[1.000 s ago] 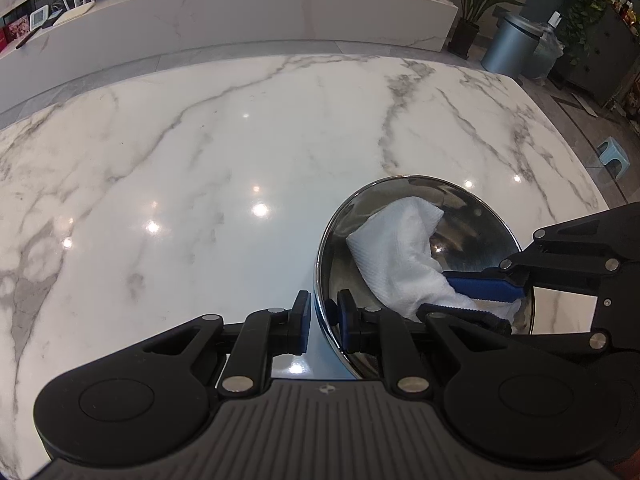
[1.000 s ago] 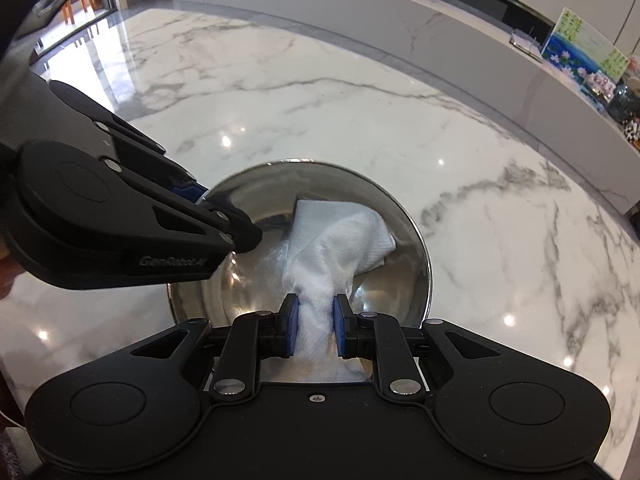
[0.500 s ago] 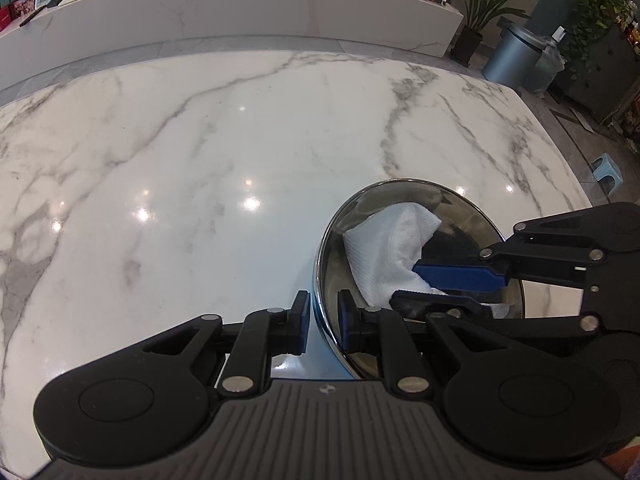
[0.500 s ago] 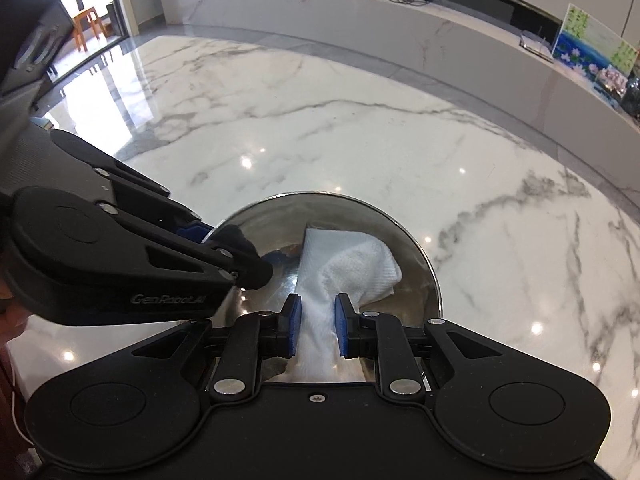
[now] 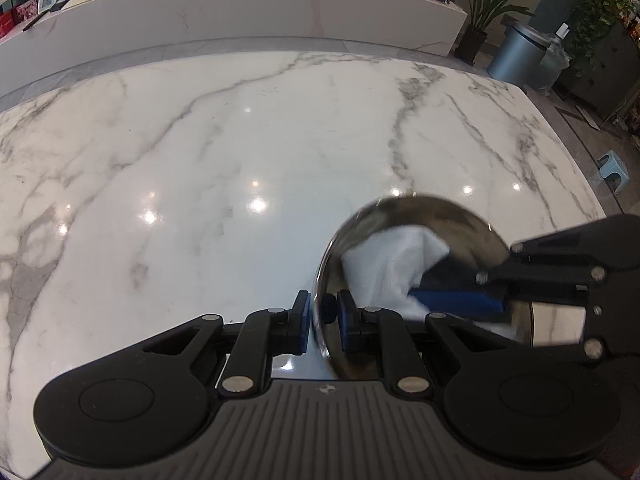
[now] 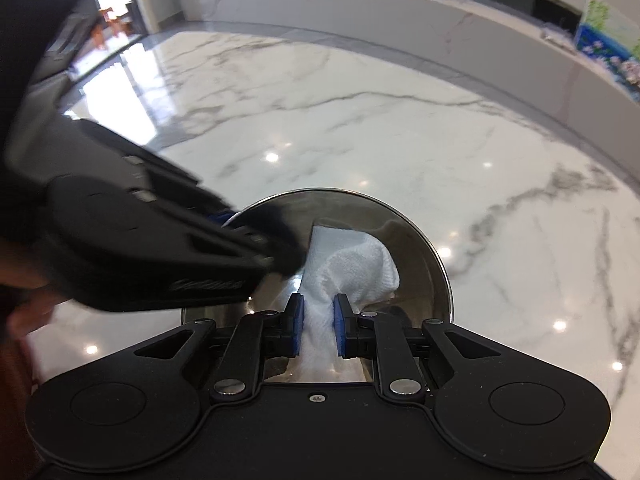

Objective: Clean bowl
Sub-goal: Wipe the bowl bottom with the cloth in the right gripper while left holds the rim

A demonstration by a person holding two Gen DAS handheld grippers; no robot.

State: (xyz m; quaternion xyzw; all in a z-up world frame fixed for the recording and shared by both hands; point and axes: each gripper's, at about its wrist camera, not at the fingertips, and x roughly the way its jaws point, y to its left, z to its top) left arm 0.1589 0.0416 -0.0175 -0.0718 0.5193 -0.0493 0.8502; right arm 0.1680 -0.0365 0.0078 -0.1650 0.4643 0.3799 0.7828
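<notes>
Marble table (image 5: 200, 184) open beyond crowded bowl (image 5: 460, 216)

The bowl (image 5: 420, 216) sits on the table (image 5: 240, 152) near its front edge, with the cloth (image 6: 352, 264) inside it. The left gripper (image 5: 323, 312) straddles the bowl's left rim, and the right gripper (image 6: 317, 320) reaches in from the near side, the cloth between its fingers. Behind the table runs a long counter (image 5: 248, 4).

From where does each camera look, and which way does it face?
Left wrist: on the left gripper, facing down over the marble table; its fingers clamp the steel bowl by the rim.
Right wrist: on the right gripper, facing down into the bowl, pinching the white cloth; a hand shows.
Shared: bowl, cloth, table, each other's gripper.
</notes>
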